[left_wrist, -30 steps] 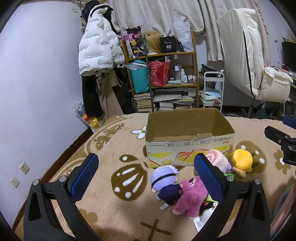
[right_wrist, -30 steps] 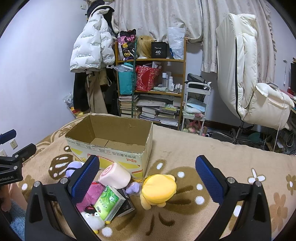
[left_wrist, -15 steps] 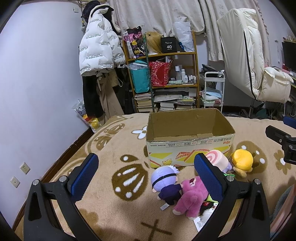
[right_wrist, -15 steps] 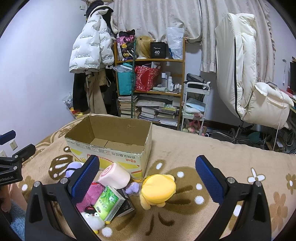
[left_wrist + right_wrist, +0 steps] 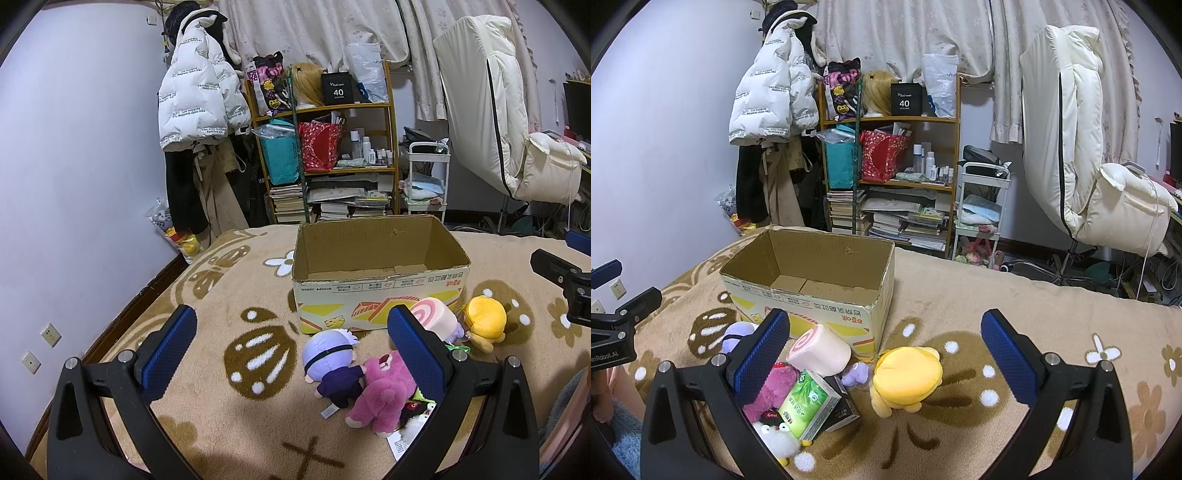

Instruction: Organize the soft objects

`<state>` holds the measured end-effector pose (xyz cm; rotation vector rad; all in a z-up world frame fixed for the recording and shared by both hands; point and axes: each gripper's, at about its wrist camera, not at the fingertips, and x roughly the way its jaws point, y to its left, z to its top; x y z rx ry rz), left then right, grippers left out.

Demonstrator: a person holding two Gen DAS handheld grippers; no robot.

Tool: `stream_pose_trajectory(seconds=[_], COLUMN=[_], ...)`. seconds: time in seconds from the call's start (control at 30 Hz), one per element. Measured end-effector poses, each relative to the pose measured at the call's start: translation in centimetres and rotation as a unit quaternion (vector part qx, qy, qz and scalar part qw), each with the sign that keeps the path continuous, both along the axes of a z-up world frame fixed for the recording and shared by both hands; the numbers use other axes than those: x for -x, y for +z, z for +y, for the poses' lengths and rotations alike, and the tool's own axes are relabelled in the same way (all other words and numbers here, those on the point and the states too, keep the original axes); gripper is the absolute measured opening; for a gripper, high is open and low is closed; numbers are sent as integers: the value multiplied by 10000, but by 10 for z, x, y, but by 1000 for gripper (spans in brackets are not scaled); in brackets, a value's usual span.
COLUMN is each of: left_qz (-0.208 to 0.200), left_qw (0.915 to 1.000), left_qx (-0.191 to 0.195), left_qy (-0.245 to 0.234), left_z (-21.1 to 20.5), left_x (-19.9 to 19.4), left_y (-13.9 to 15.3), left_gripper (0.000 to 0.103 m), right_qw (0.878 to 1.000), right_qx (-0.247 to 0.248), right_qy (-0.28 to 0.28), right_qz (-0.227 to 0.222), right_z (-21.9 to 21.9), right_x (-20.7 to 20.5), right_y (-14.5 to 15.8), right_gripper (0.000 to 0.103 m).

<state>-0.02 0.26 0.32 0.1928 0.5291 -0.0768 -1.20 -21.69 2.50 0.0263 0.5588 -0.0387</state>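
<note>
An open, empty cardboard box [image 5: 380, 284] [image 5: 812, 291] stands on the brown patterned blanket. In front of it lie soft toys: a purple-haired doll [image 5: 332, 362], a pink plush [image 5: 384, 395] [image 5: 772, 387], a pink swirl roll [image 5: 432, 317] [image 5: 820, 349], a yellow plush [image 5: 484, 321] [image 5: 905, 376] and a white plush [image 5: 775, 439]. A green tissue pack [image 5: 809, 402] lies among them. My left gripper [image 5: 291, 350] is open and empty above the blanket, left of the toys. My right gripper [image 5: 886, 358] is open and empty, the yellow plush between its fingers' lines of sight.
The blanket [image 5: 207, 317] ends at the lilac wall on the left. Behind the box stand a cluttered shelf [image 5: 332, 155], a hanging white jacket [image 5: 195, 107], a white cart [image 5: 424, 181] and a cream chair [image 5: 1108, 192].
</note>
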Motion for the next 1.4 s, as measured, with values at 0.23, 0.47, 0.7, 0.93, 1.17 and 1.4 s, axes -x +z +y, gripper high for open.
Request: stream_pose_trajectory(seconds=[0.23,0.47,0.7,0.93,1.17,1.4], left_qz=[6,10,10,25,32,116], left_qw=[10000,10000,10000,10000,10000,9999], left_qx=[-13,-4,-11,-17,-19,-84], left_qy=[-21,-32,-25,-22,-25,-14], left_z=[0,2,2,4,5,5], left_x=[-1,-1,-1,-1,-1,-4], left_y=[1,0,0,-3,-4,-9], left_gripper=[102,102,102,102,102,102], right_qw=[10000,10000,10000,10000,10000,10000], right_qx=[-6,-1,-24,-24,-20,-17], right_qy=[3,9,15,20,19,14], right_qz=[4,5,19,28,40,78], right_z=[0,0,3,-1,-2,-4], right_x=[0,0,-2,-1,1,-3], right_y=[0,0,-1,0,3,-6], right_gripper=[103,103,103,103,103,103])
